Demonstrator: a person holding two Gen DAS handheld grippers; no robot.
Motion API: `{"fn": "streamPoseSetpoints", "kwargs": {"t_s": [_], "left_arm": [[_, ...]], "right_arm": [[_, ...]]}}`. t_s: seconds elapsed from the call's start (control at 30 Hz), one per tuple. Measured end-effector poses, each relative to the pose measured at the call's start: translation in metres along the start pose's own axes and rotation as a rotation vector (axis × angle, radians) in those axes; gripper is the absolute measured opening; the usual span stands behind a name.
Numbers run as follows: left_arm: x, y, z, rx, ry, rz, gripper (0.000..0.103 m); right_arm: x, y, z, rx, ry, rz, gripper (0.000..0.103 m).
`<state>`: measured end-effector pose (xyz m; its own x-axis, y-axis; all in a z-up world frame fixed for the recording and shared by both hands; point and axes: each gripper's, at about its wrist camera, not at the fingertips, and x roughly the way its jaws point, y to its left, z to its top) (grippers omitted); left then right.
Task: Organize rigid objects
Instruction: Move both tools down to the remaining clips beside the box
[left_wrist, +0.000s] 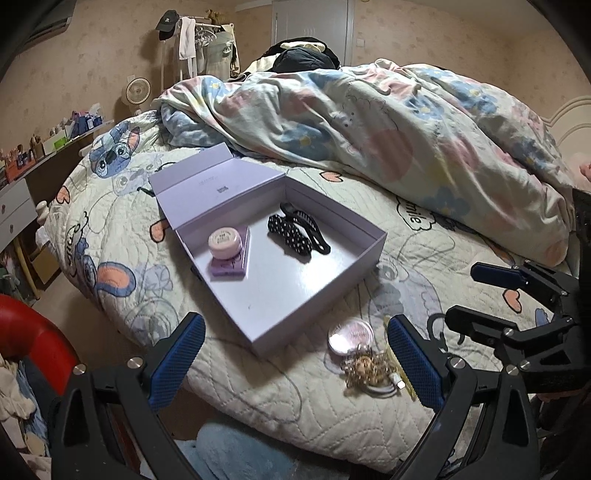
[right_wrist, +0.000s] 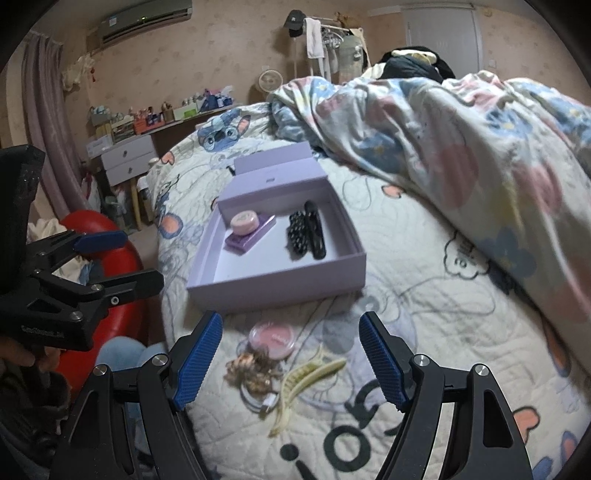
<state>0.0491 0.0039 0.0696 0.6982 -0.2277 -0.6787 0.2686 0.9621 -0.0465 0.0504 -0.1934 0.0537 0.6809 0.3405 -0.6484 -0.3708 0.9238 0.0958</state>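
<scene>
An open lilac box (left_wrist: 258, 314) (right_wrist: 277, 286) lies on the bed, lid flipped back. Inside it a pink jar (left_wrist: 224, 240) (right_wrist: 243, 221) rests on a small purple case, beside a dotted black hair clip (left_wrist: 290, 232) (right_wrist: 297, 230) and a plain black clip (right_wrist: 316, 229). On the quilt in front of the box lie a round pink compact (left_wrist: 347, 334) (right_wrist: 271, 338), a gold trinket bunch (left_wrist: 365, 369) (right_wrist: 251, 369) and a cream hair claw (right_wrist: 306, 376). My left gripper (left_wrist: 295, 352) (right_wrist: 125, 262) hovers open over the box's near corner. My right gripper (right_wrist: 291, 354) (left_wrist: 478, 297) hangs open above the loose items, empty.
A crumpled floral duvet (left_wrist: 369, 122) (right_wrist: 461, 147) fills the far and right side of the bed. A red rounded seat (left_wrist: 33, 332) (right_wrist: 118, 254) stands off the bed's left edge. A desk with drawers (right_wrist: 125, 158) and clutter lines the left wall.
</scene>
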Motion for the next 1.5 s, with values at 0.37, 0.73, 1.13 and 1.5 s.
{"fn": "streamPoseSetpoints", "kwargs": {"t_s": [0.37,0.73,1.13,1.5], "left_arm": [[0.007,0.011,-0.024,-0.038,0.039,0.01,0.101],[0.025,0.024,-0.041,-0.087,0.067,-0.007,0.101],[0.047,0.022,-0.051,-0.111,0.102,-0.052,0.101],[0.06,0.007,-0.05,-0.097,0.115,-0.126,0.101]], "right_arm": [[0.02,0.003,-0.026,0.018,0.033,0.057,0.077],[0.05,0.011,-0.038,-0.026,0.072,0.097,0.077],[0.072,-0.007,-0.054,0.027,0.146,0.057,0.067],[0.072,-0.022,-0.072,0.067,0.226,0.05,0.05]]}}
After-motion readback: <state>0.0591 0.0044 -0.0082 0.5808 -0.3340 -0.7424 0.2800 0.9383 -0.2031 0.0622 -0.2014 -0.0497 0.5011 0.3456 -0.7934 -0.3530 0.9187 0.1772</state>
